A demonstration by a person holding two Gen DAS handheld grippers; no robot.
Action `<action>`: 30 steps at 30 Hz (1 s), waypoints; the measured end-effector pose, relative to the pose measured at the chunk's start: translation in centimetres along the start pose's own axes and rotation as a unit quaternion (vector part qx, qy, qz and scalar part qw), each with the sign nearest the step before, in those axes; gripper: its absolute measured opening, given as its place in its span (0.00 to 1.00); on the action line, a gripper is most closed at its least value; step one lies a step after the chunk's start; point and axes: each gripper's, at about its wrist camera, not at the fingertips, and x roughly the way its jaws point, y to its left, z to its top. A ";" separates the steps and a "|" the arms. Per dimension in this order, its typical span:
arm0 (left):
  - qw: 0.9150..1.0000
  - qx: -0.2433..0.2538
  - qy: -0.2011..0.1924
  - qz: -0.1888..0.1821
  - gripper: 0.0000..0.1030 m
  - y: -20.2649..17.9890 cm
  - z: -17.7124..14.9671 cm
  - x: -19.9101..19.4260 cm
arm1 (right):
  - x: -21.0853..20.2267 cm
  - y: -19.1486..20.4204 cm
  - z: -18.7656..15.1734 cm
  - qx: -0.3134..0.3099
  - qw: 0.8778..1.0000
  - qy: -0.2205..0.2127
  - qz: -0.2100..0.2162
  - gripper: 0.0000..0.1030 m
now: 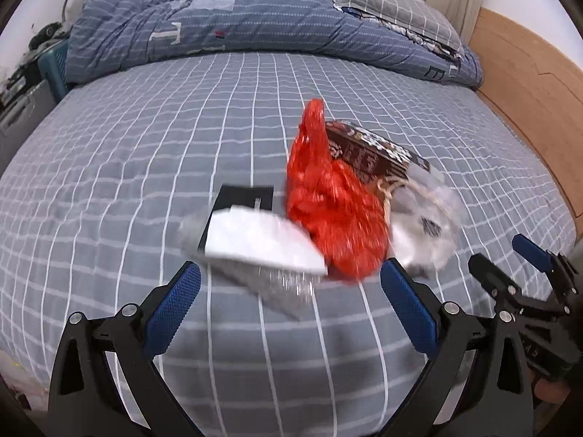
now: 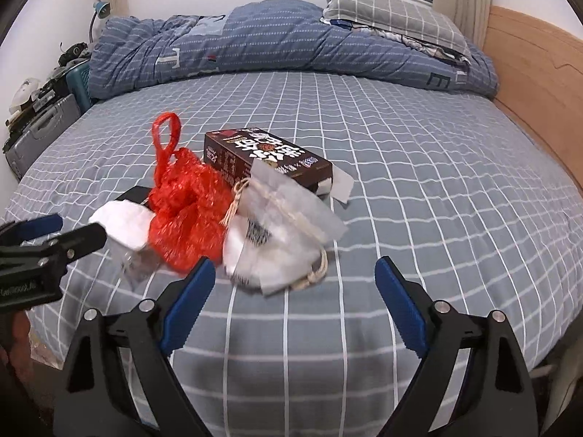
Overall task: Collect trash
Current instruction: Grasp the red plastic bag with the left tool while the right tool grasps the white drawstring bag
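Right now the trash sits in a loose heap on the bed (image 2: 400,218), on the grey checked sheet near its front edge: a red plastic bag (image 2: 186,215) crumpled in the middle, a brown printed carton (image 2: 266,162) behind it, a white drawstring pouch (image 2: 288,233) and clear wrappers in front, and on the far side a white paper wad (image 1: 262,244) lying over a black box (image 1: 244,200). I judge all of it light; the bag and pouch are soft and will collapse under the pads, the film is probably slippery, and only the carton is stiff. The bag's upright loop handle looks like the best hold, while the pouch should be pinched at its gathered cord end. My left gripper (image 1: 291,284) hangs wide and empty just short of the paper wad, and my right gripper (image 2: 295,276) is likewise spread with nothing between its pads, hovering before the pouch. The folded quilt (image 2: 255,43) and pillow (image 2: 393,18) lie well apart at the back.
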 end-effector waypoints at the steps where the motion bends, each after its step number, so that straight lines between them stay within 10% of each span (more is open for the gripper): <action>1: 1.000 0.001 0.001 0.000 0.94 -0.1 0.6 0.6 | 0.6 0.0 0.4 -0.001 1.000 0.002 0.001 0.83; 22: 0.998 0.003 0.067 -0.002 0.85 -3.1 5.3 11.9 | 9.0 0.1 1.2 0.008 0.996 0.080 0.049 0.85; 30: 0.995 0.022 0.094 -0.006 0.53 -5.4 4.5 13.7 | 9.8 0.2 0.9 0.013 0.992 0.100 0.081 0.55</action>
